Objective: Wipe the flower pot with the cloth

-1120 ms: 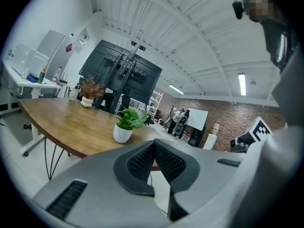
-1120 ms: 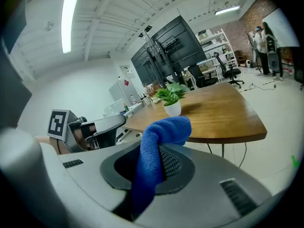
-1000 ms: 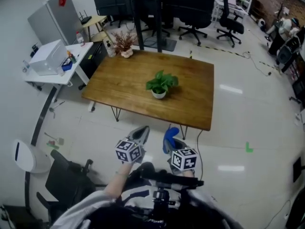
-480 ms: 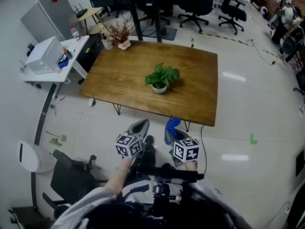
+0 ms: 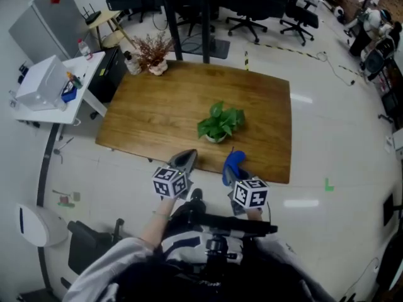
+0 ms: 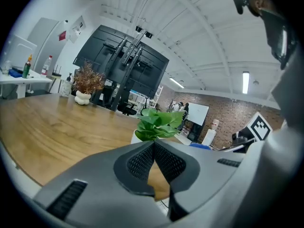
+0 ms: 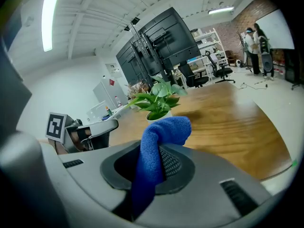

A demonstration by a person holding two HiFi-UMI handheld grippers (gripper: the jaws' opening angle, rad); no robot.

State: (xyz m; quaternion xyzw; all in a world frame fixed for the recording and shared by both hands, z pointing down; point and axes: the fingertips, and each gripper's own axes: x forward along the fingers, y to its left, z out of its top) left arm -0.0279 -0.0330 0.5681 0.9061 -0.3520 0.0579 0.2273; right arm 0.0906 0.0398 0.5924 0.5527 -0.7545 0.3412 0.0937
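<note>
Head view: the table [image 5: 145, 115] sits nearer than a second ago, so the person has walked up to it. Left gripper [image 5: 184, 161] and right gripper [image 5: 232, 166] now reach its near edge; before, both hung over bare floor. The flower pot [image 5: 215, 137] stands mid-table, just ahead of them, untouched.

Left gripper view: jaws pressed together, nothing between them. The pot shows close ahead, beyond the tips.

Right gripper view: jaws clamped on the blue cloth [image 7: 156, 146], a fold sticking up past the tips. The pot is straight ahead, apart from the cloth.

Reading: approach nearly finished, wiping not begun — next step is probably bringing the cloth to the pot wall.
</note>
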